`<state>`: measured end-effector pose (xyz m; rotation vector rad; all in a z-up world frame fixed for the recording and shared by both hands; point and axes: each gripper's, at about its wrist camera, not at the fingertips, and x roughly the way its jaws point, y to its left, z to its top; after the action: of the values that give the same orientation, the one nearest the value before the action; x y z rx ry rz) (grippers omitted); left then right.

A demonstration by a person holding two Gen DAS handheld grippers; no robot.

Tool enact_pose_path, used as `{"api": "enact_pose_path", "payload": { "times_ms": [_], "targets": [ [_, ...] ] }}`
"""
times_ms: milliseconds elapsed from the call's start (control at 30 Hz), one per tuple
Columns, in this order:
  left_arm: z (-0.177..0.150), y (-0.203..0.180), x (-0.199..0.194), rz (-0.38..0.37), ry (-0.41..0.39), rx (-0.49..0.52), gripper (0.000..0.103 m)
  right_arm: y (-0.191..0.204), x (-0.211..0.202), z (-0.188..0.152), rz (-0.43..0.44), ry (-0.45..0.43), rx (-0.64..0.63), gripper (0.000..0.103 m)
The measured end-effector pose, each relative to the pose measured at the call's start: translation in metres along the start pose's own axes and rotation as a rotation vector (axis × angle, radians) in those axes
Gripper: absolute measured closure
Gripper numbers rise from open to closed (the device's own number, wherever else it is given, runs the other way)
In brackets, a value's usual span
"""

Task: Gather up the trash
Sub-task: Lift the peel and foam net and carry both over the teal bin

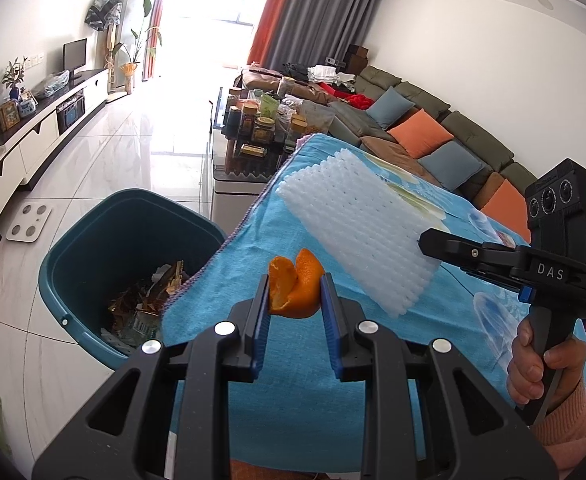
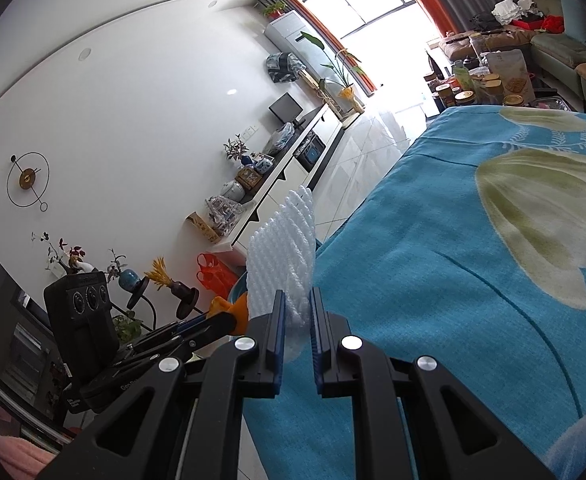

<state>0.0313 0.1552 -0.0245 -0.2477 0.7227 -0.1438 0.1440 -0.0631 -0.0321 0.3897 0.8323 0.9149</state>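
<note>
Blue cloth-covered surface (image 1: 325,360), printed with pale leaves, beside a white tiled floor (image 1: 113,168); no loose trash seen on the visible stretch of cloth, apart from something clear and blurred near the right hand (image 1: 541,364), unidentifiable. Teal bin (image 1: 73,272) on the floor just beside the surface edge, open-topped, already partly filled with crumpled wrappers, paper and golden foil-like scraps (image 1: 145,300); collection therefore judged well advanced, with two pieces in hand and not yet dropped. White foam packing sheet (image 1: 357,236), ribbed and perforated, pinched by one edge in the right gripper (image 2: 297,320), jaws narrow on it; sheet raised above the cloth, well short of the bin mouth. Orange peel (image 1: 295,288), curled, clamped between the blue pads of the left gripper (image 1: 295,308), jaws partly closed on it; held above the surface edge, near the bin rim but not yet over the opening. Remaining, by judgement: carrying both pieces over the bin and releasing them.
</note>
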Motion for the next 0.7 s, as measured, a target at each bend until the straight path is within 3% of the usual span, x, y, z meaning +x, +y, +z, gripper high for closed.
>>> {"api": "enact_pose_path", "payload": {
  "times_ms": [700],
  "targets": [
    [0.005,0.024,-0.008,0.041,-0.025,-0.044,0.079,0.014,0.023,0.009,0.023,0.044,-0.014,0.092]
  ]
}}
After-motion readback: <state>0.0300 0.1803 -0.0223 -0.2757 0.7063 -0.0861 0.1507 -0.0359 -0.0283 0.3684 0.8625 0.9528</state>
